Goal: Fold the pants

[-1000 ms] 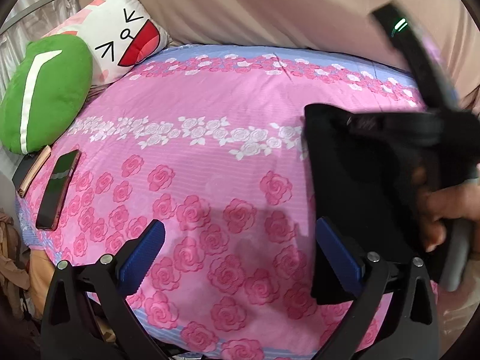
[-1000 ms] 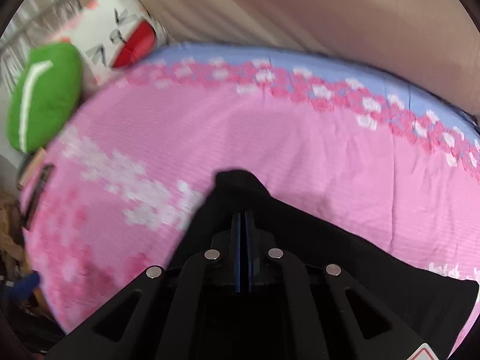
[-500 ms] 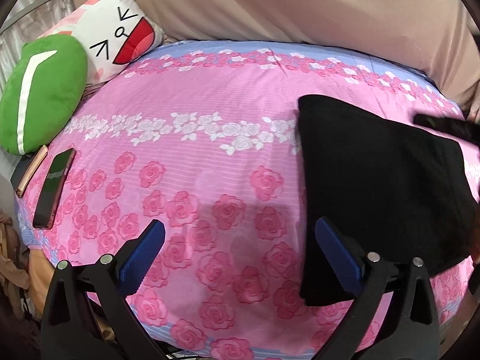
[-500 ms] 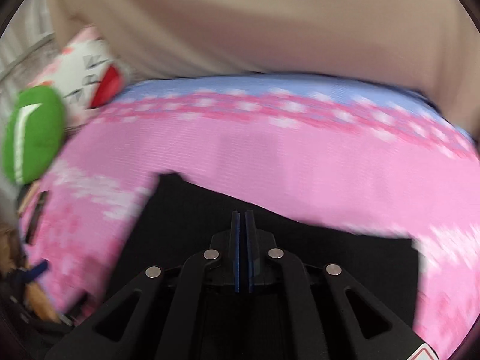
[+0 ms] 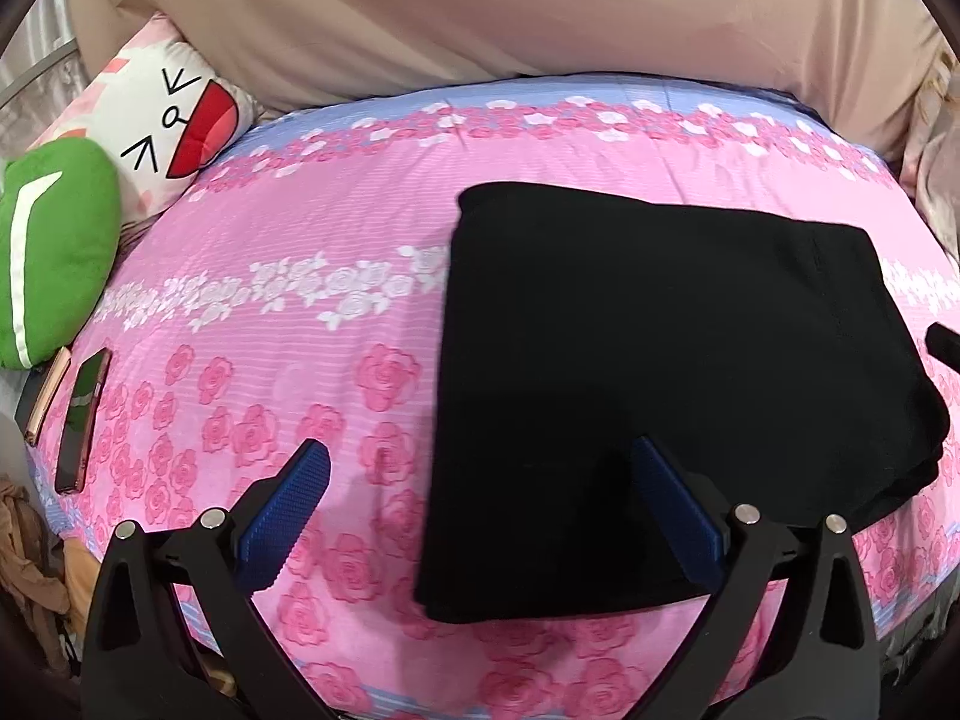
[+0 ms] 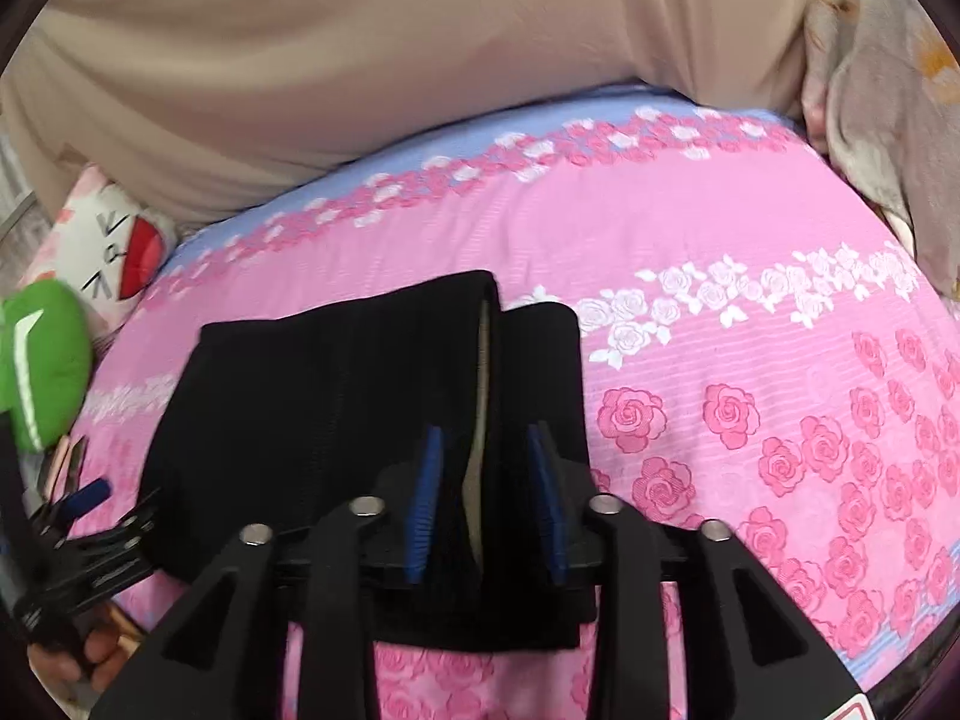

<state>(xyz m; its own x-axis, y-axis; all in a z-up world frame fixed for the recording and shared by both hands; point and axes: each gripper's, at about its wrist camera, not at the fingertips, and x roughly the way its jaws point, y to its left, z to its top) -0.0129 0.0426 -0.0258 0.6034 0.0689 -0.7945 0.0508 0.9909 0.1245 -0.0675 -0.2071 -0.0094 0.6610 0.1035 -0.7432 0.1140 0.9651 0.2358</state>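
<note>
Right gripper (image 6: 486, 492) opening, pants (image 6: 360, 408) edge between jaws; left gripper (image 5: 480, 510) wide, empty; snagged layer could unfold

A bed (image 5: 336, 252) under a pink rose-print sheet carries everything. The black pants (image 5: 660, 372), folded into a flat block, lie on it at about 3 o'clock of centre. At 9 o'clock, by the edge, lie a green cushion (image 5: 54, 252) and two phones (image 5: 81, 420); a white cartoon-face pillow (image 5: 174, 126) lies at 10 o'clock.
</note>
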